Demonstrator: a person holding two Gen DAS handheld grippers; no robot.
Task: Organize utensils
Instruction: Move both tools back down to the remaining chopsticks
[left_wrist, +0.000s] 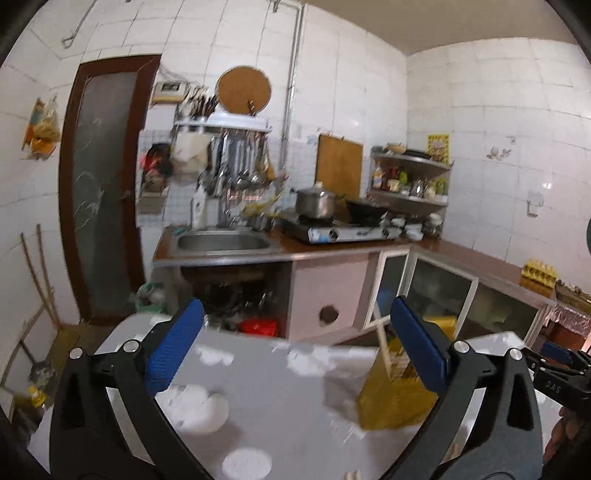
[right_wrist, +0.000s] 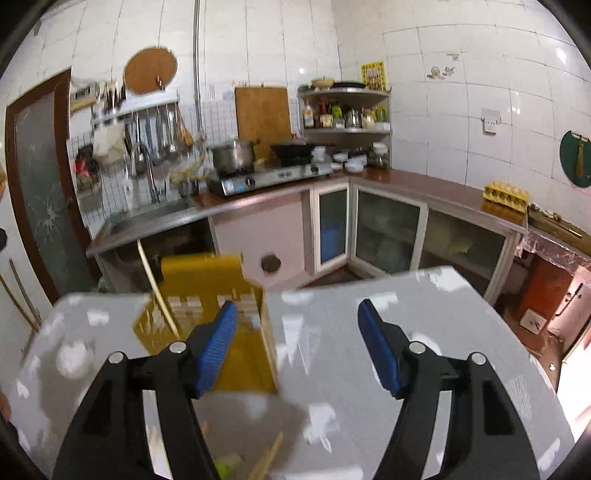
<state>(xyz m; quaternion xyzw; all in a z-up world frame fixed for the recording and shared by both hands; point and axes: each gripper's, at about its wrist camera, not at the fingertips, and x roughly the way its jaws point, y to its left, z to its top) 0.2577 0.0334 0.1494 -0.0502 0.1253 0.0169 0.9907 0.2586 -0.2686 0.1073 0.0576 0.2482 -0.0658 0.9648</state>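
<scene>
Jaws apart; chopstick (right_wrist: 158, 291) in yellow rack (right_wrist: 207, 273)

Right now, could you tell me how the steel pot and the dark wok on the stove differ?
The steel pot is shiny silver, tall-sided and covered with a lid; the wok is black, shallow, wide and seems uncovered. The pot sits on the stove's left burner, nearer the sink; the wok sits on the right, nearer the corner shelf. Both rest on the same tabletop stove.
</scene>
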